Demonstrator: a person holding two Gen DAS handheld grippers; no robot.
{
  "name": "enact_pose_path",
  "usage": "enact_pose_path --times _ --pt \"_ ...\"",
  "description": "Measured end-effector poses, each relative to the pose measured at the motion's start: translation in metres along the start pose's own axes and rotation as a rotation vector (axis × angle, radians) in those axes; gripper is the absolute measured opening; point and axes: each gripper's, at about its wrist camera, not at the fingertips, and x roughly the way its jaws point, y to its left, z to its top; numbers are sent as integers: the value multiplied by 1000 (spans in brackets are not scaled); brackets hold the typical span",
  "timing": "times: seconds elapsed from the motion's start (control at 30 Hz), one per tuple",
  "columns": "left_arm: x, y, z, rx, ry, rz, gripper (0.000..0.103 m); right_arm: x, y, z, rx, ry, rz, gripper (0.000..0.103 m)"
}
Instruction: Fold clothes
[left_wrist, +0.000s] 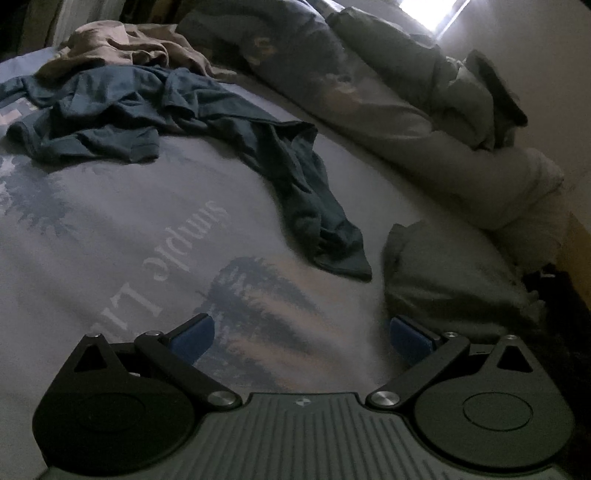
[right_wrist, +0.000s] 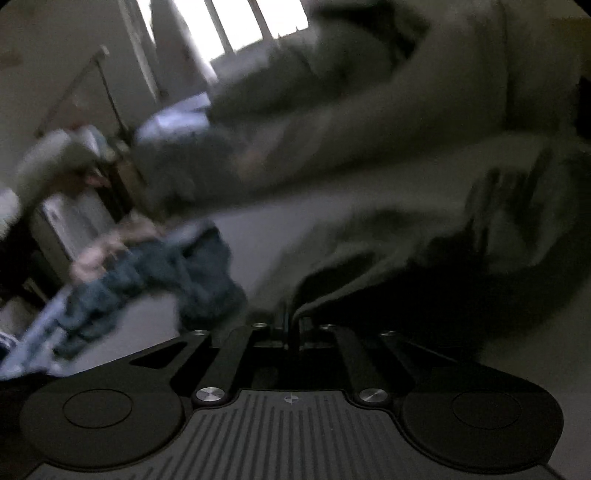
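Note:
My left gripper (left_wrist: 301, 332) hovers open above the printed bedsheet (left_wrist: 110, 240), its blue pads (left_wrist: 195, 334) wide apart with nothing between them. A crumpled dark teal shirt (left_wrist: 207, 122) lies spread ahead of it, one end trailing toward me. A grey-green garment (left_wrist: 443, 280) lies bunched just right of the right pad. In the blurred right wrist view, my right gripper (right_wrist: 293, 325) is shut on an edge of the grey-green garment (right_wrist: 369, 240), which rises and drapes away to the right. The teal shirt (right_wrist: 159, 273) sits to its left.
A tan garment (left_wrist: 122, 44) is heaped at the far left of the bed. A rolled duvet (left_wrist: 424, 110) runs along the wall on the right. A bright window (right_wrist: 229, 26) lights the far side, with furniture (right_wrist: 70, 221) beyond the bed's edge.

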Motion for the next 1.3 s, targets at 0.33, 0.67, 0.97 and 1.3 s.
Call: enact_pose_path --times 0.33,0.67,0.97,1.3 --pt "1 -20 -7 38 -4 -36 103 -214 -64 14 138 -232 -148 5" --pt "8 -48 -19 104 13 -71 103 -307 -156 -27 318 -191 -511 5" --pt "20 -70 -29 169 48 -110 103 -258 -190 -49 267 -34 -688 38" --pt "26 -80 -37 190 66 -118 103 -188 -107 -33 -296 -77 -659 85"
